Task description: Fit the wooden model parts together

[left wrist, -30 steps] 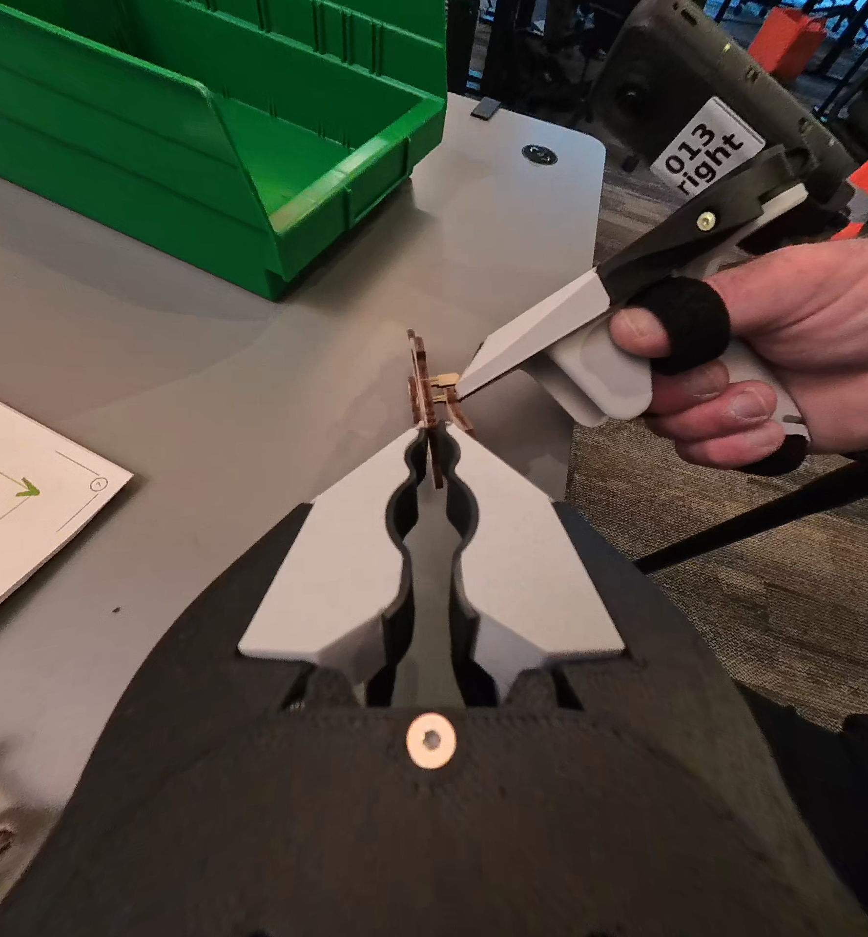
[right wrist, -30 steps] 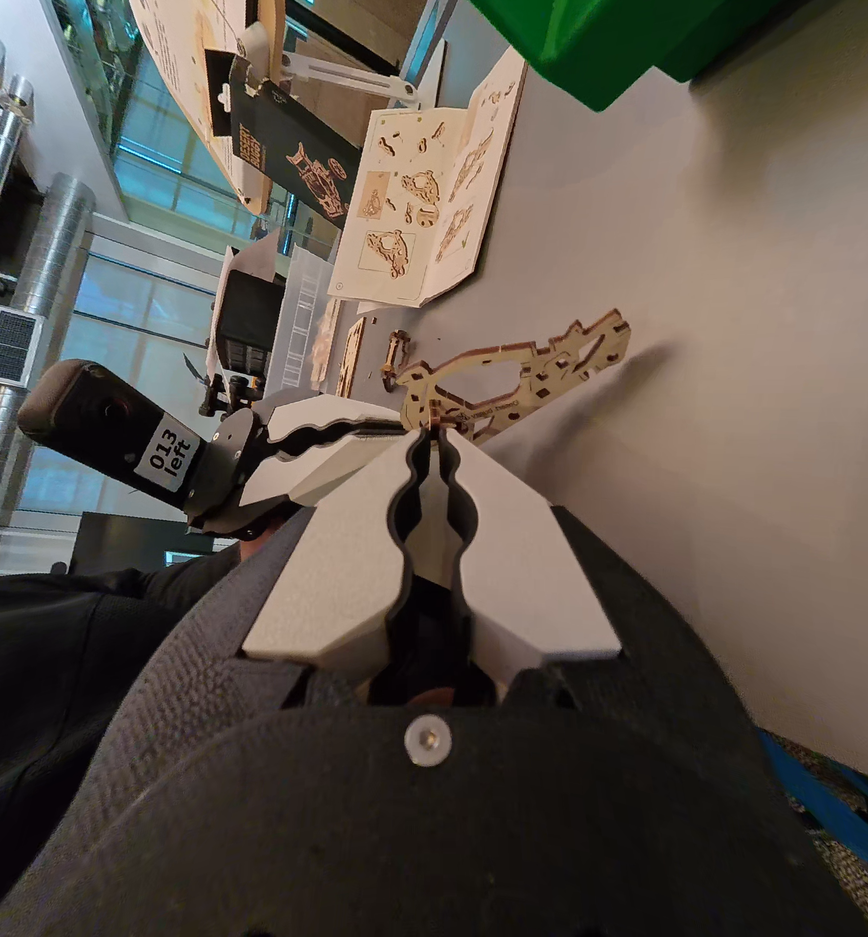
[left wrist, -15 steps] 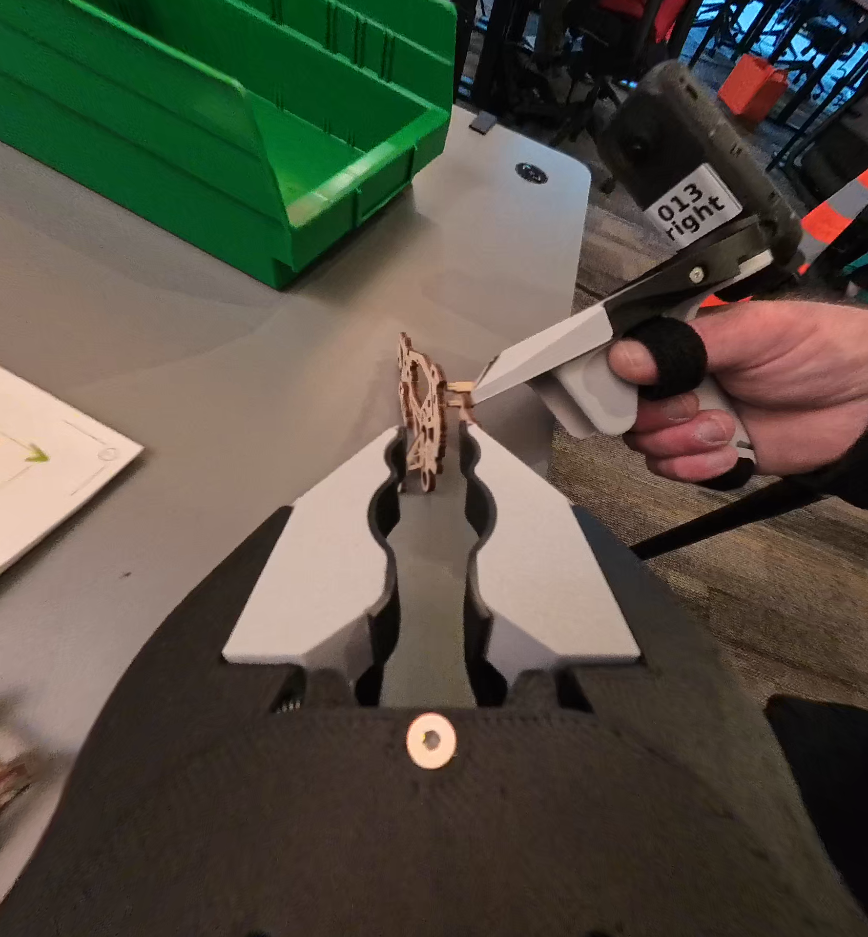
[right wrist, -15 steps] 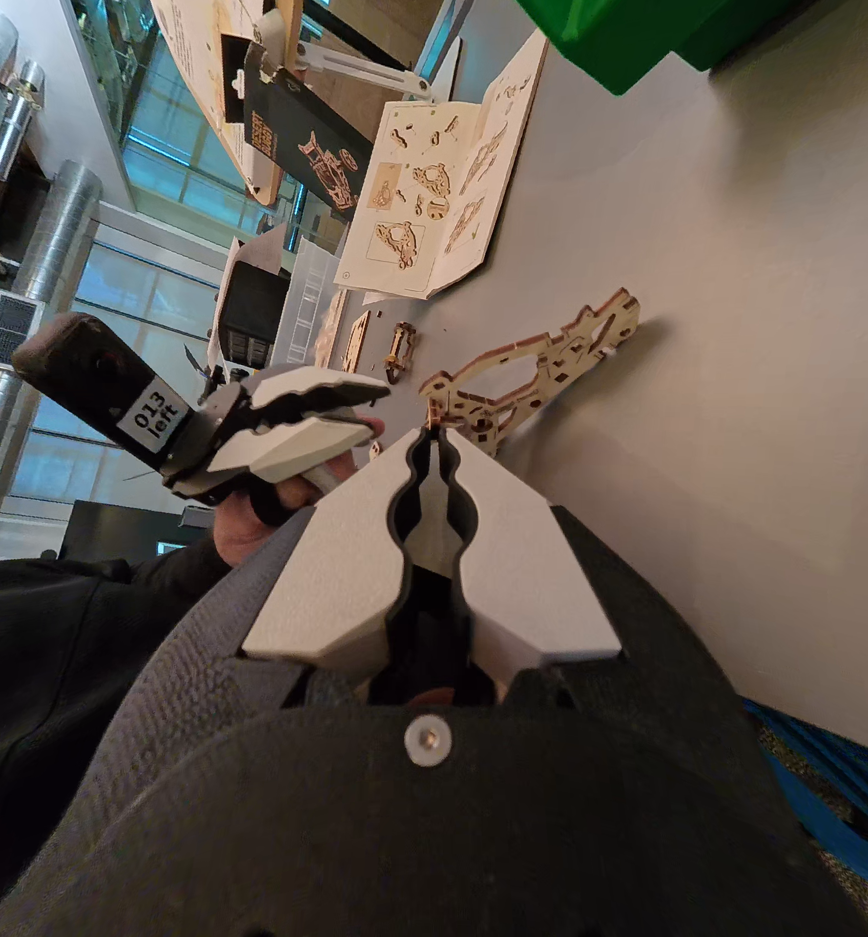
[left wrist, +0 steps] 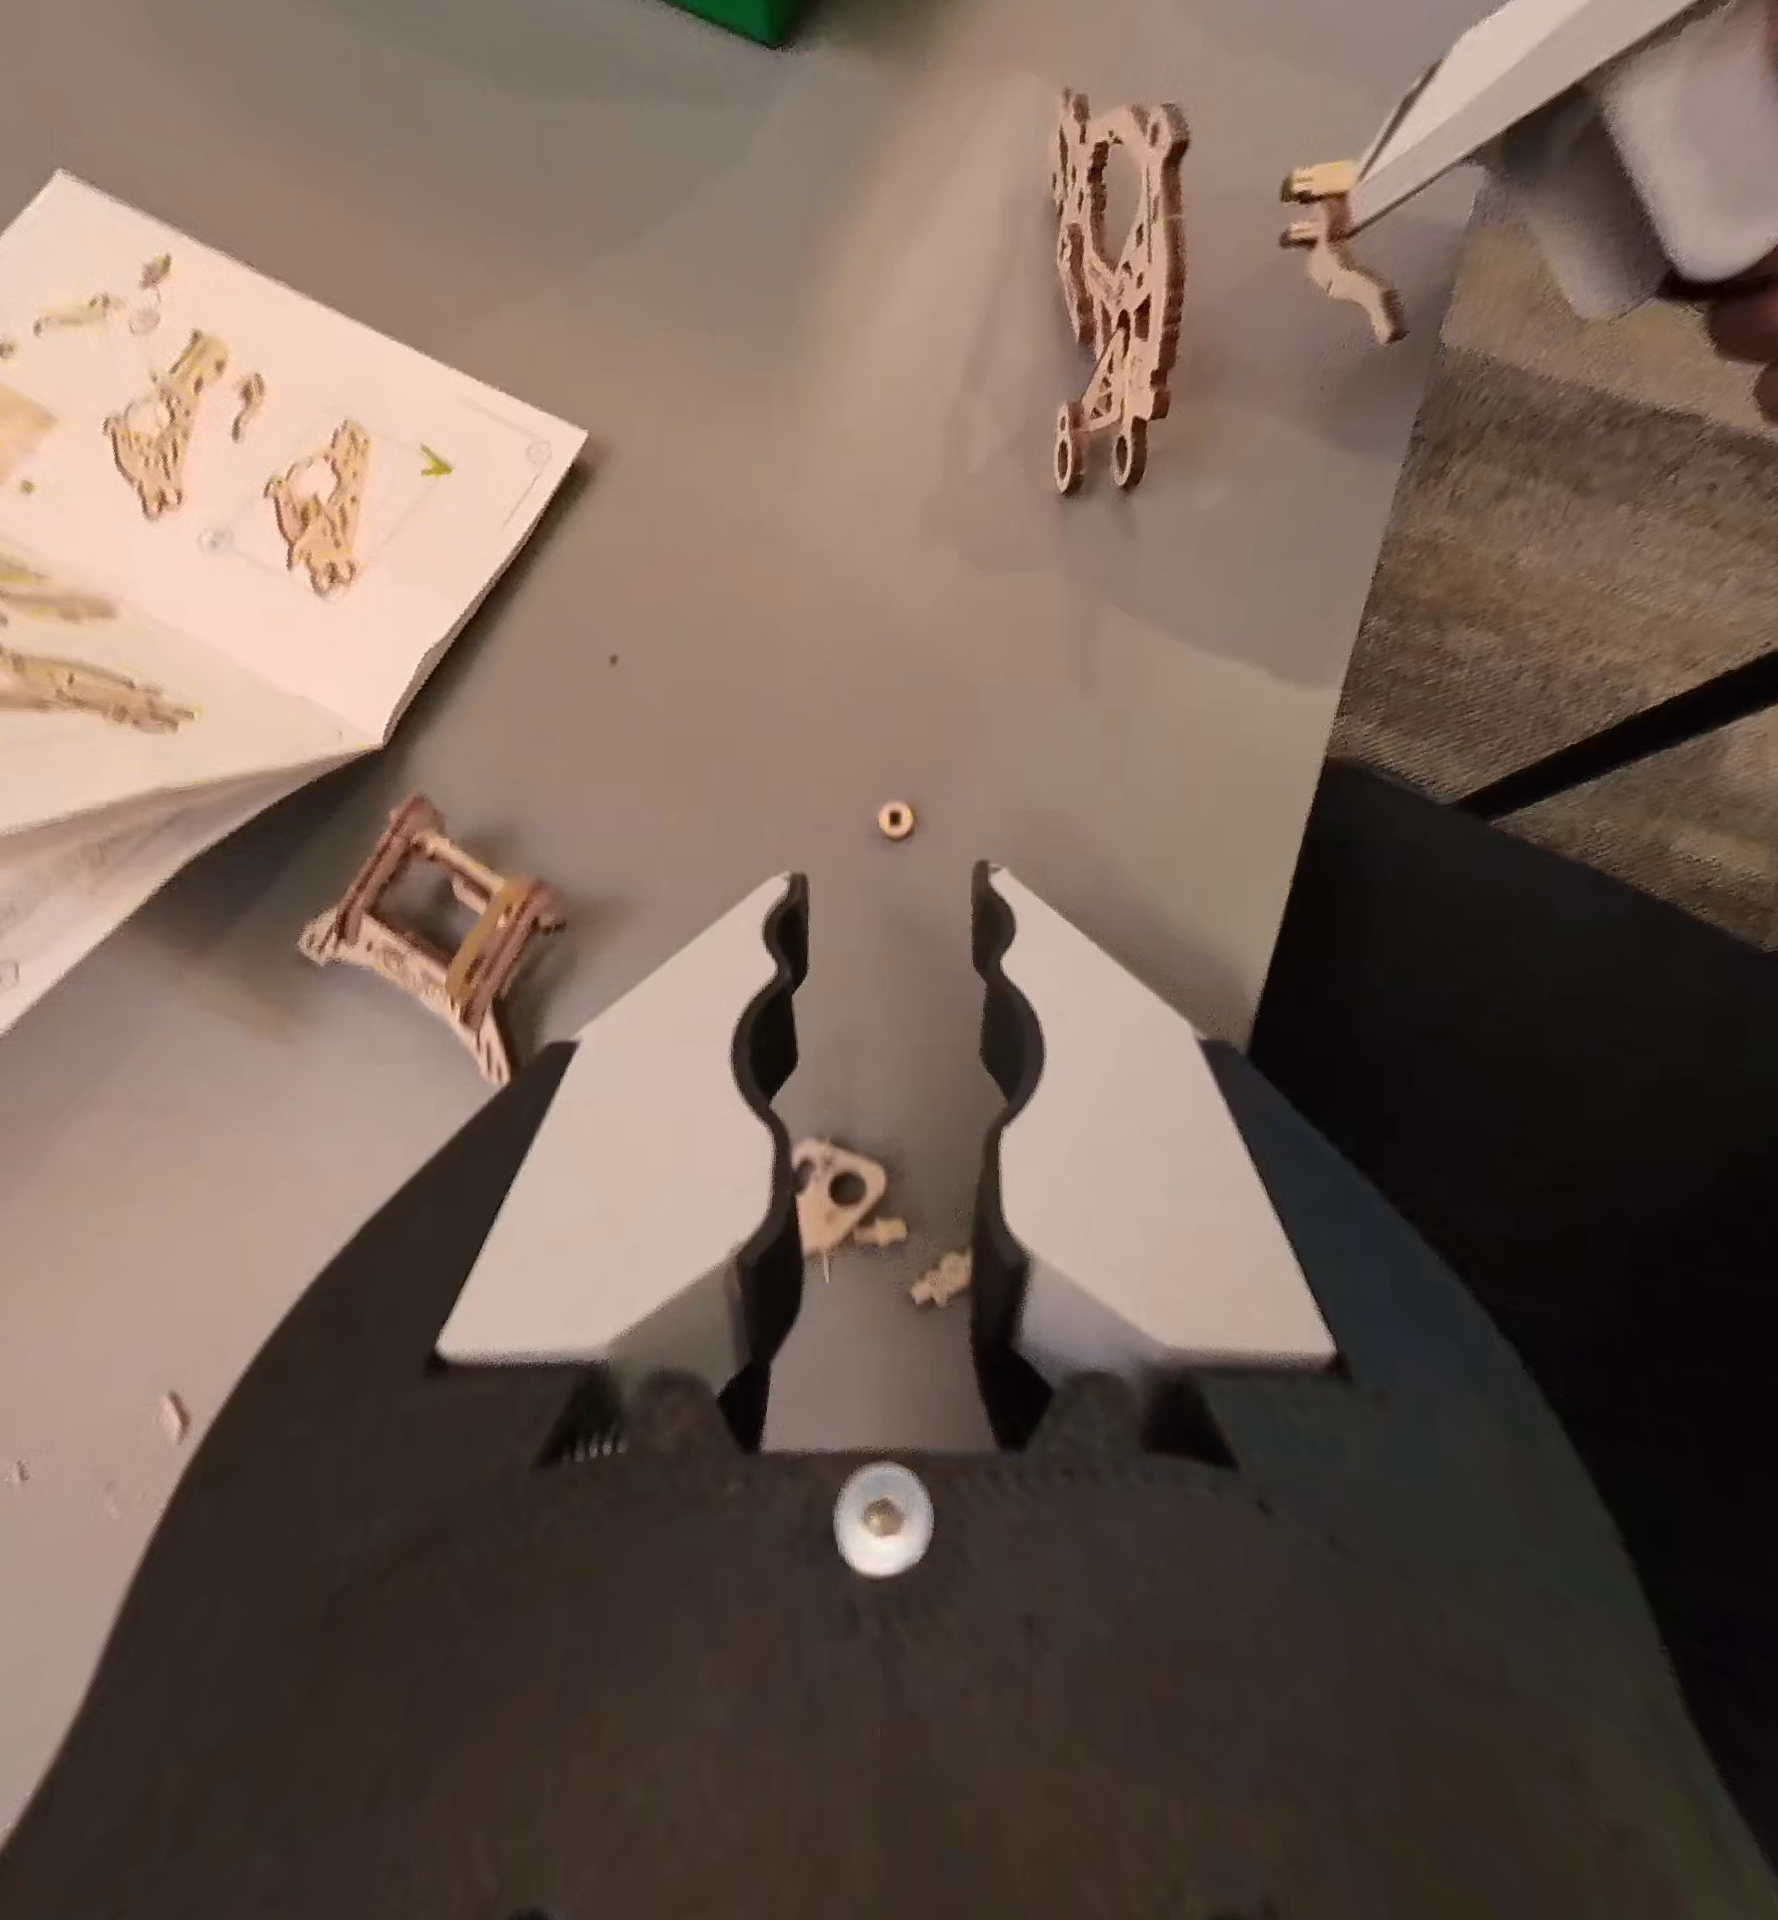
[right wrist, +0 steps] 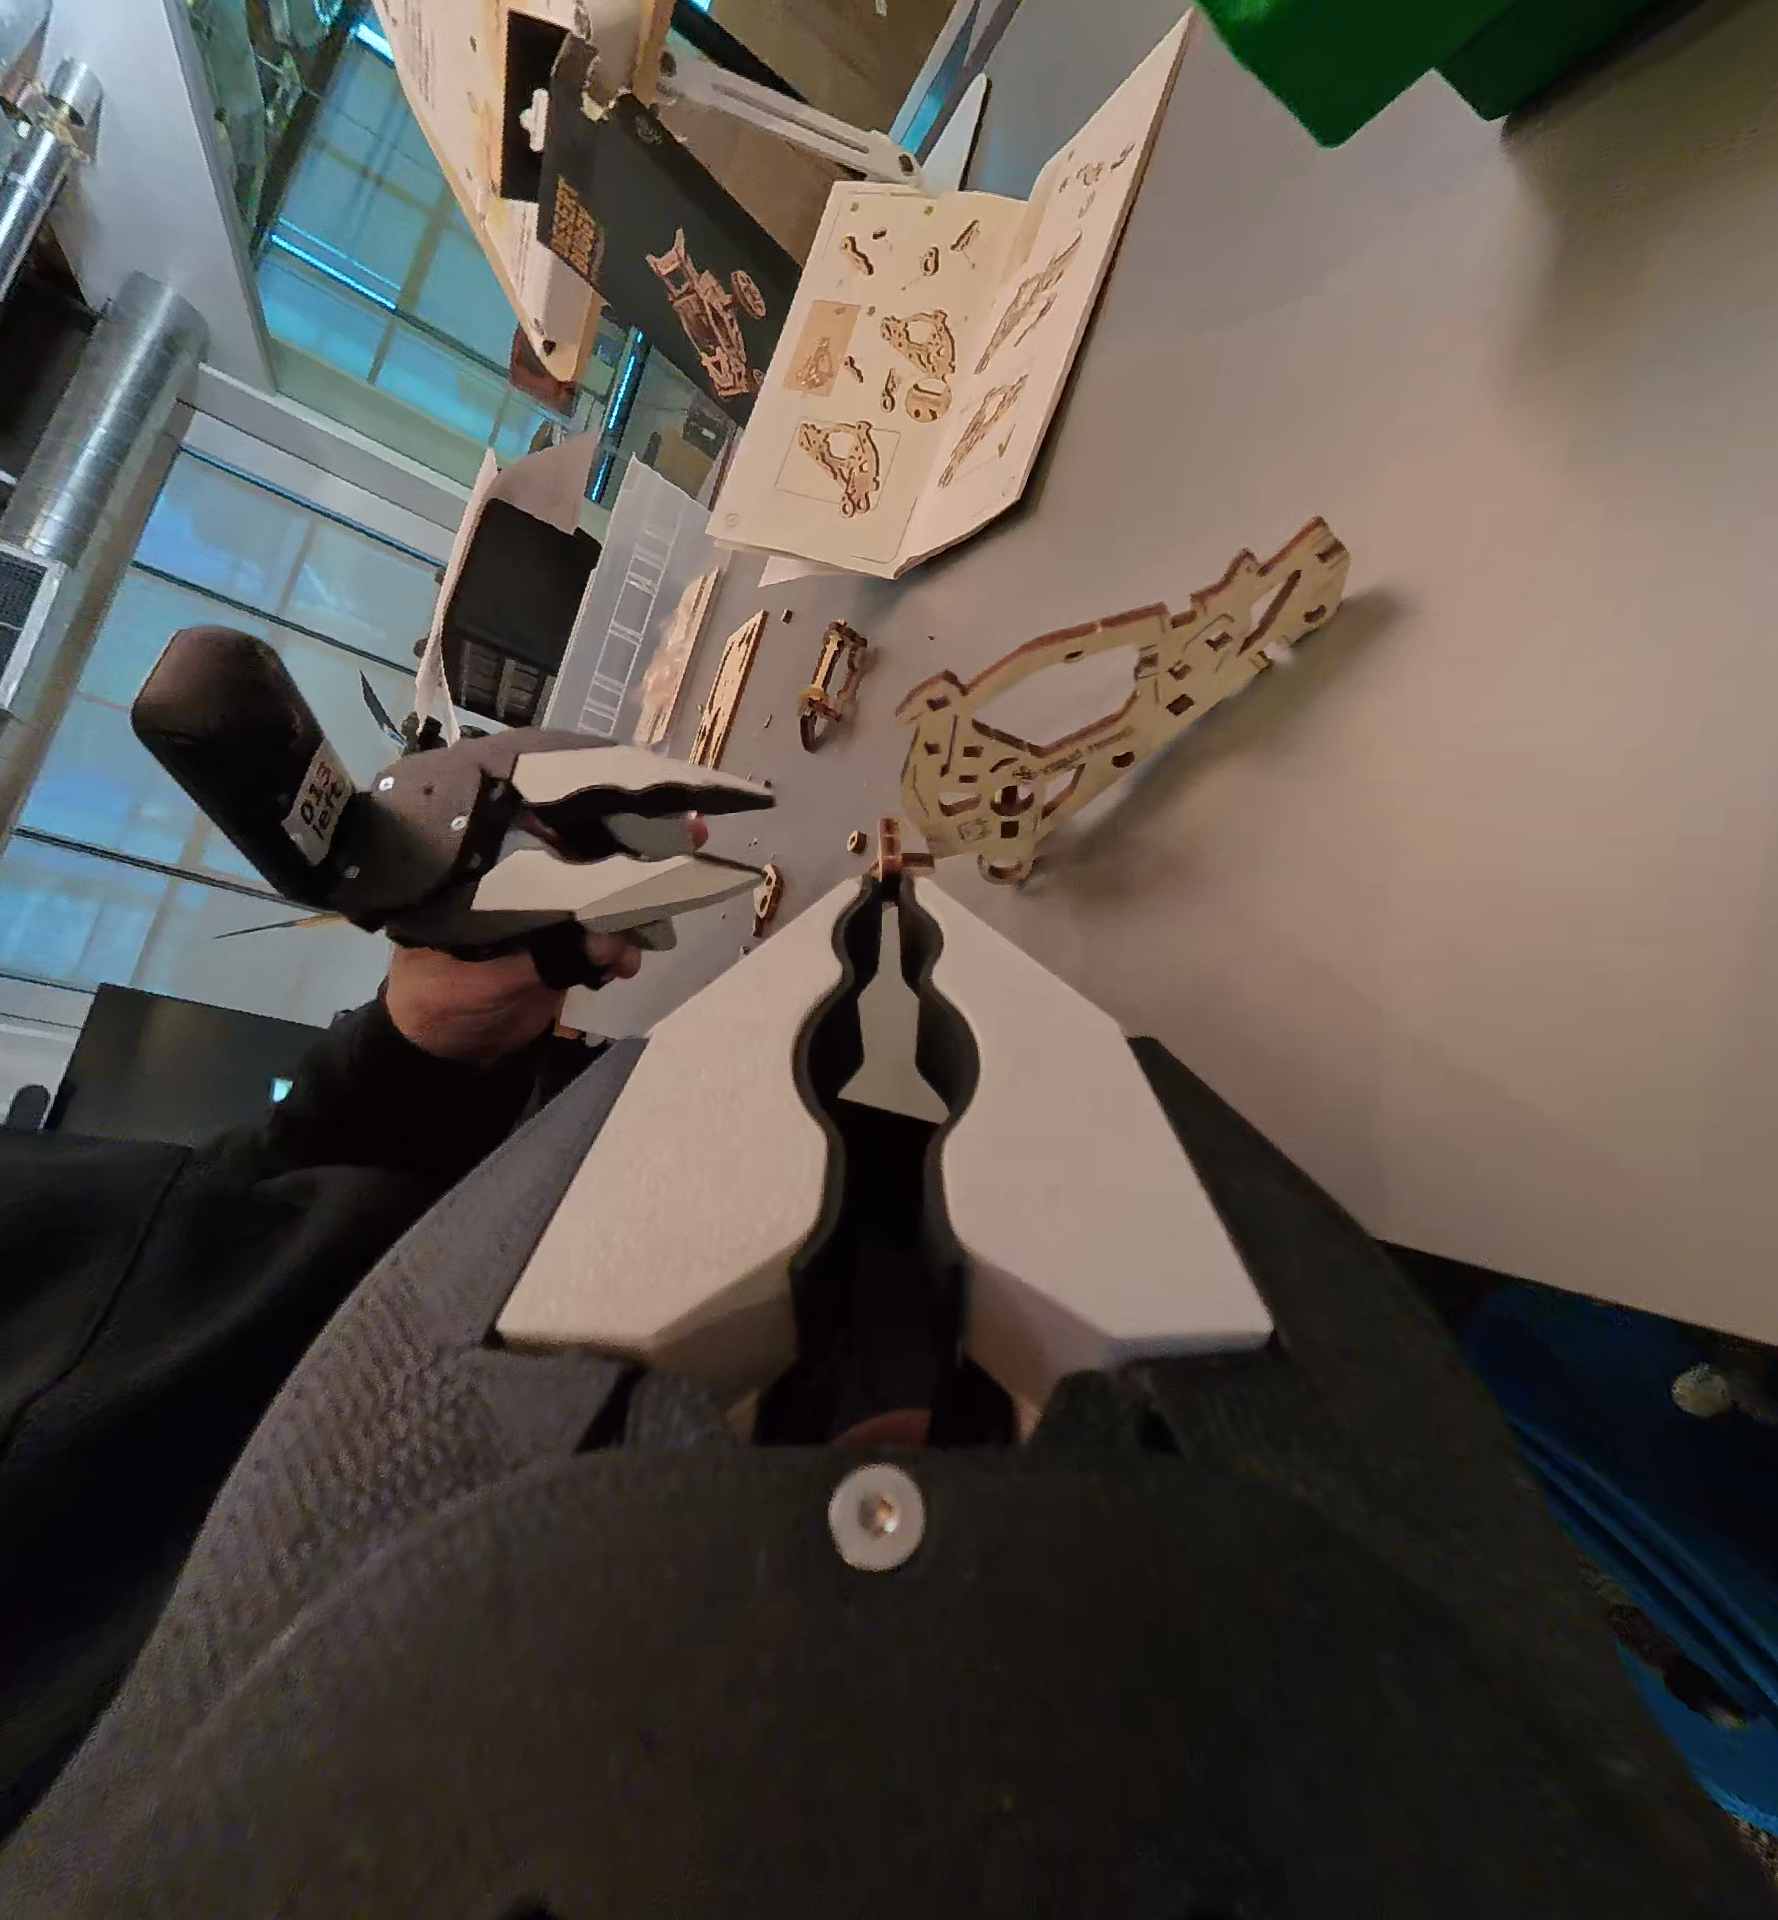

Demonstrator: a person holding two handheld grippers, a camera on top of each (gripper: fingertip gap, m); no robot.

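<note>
1. Right gripper (right wrist: 887,883) — jaws nearly closed, pads pinching a small hooked wooden piece (left wrist: 1332,244) at its upper end. The piece hangs clear of the table, just beside the frame plate and not touching it.
2. Left gripper (left wrist: 890,873) — jaws wide apart, nothing between the tips. It hovers over a small wooden ring (left wrist: 897,820) and loose wooden bits (left wrist: 843,1195) on the grey table (left wrist: 760,416).
3. Frame plate (right wrist: 1124,717) — large flat cut-out part, lying loose on the table, unsupported.
4. Advice, as judgement: steady the plate with the free gripper before pressing the hooked piece in, and line tabs with slots first — thin plywood may snap if forced at a tilt.
5. Outlying: a partly built sub-assembly (left wrist: 428,925), an open instruction booklet (left wrist: 189,520), a green bin (right wrist: 1436,52).
</note>
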